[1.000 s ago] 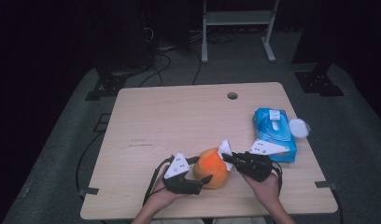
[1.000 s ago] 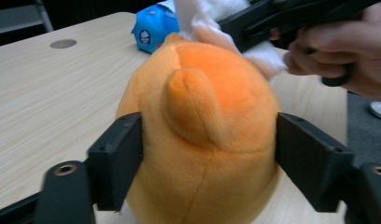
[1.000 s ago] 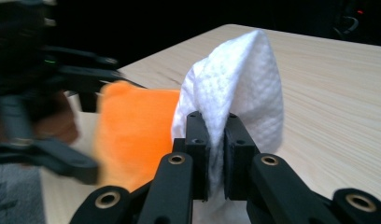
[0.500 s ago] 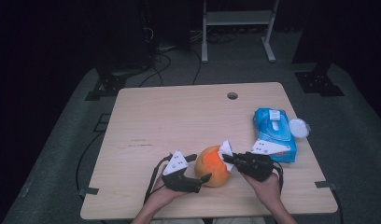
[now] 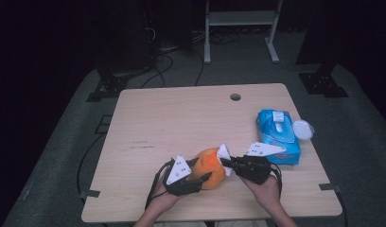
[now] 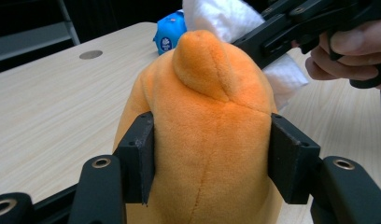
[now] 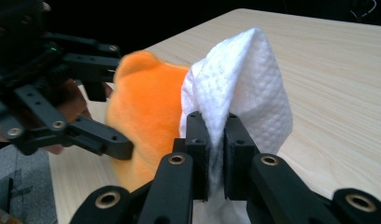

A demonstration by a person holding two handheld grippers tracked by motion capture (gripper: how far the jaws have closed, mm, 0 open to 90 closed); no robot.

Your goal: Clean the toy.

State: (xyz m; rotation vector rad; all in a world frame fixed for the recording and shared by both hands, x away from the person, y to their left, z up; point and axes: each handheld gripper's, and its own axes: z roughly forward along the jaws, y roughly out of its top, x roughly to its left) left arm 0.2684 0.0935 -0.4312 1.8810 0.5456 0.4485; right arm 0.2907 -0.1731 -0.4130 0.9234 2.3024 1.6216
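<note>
Nothing shifted, orange plush (image 5: 209, 166) clamped, white wipe (image 7: 240, 88) pinched, blue pack (image 5: 277, 137) label unreadable

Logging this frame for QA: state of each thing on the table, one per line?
Left tool: shut on the orange plush toy, pads on both its sides.
Orange plush toy: held, at the table's near edge.
Right tool: shut on the white wipe.
White wipe: folded, against the toy.
Blue wipes pack: lying flat, lid open.
</note>
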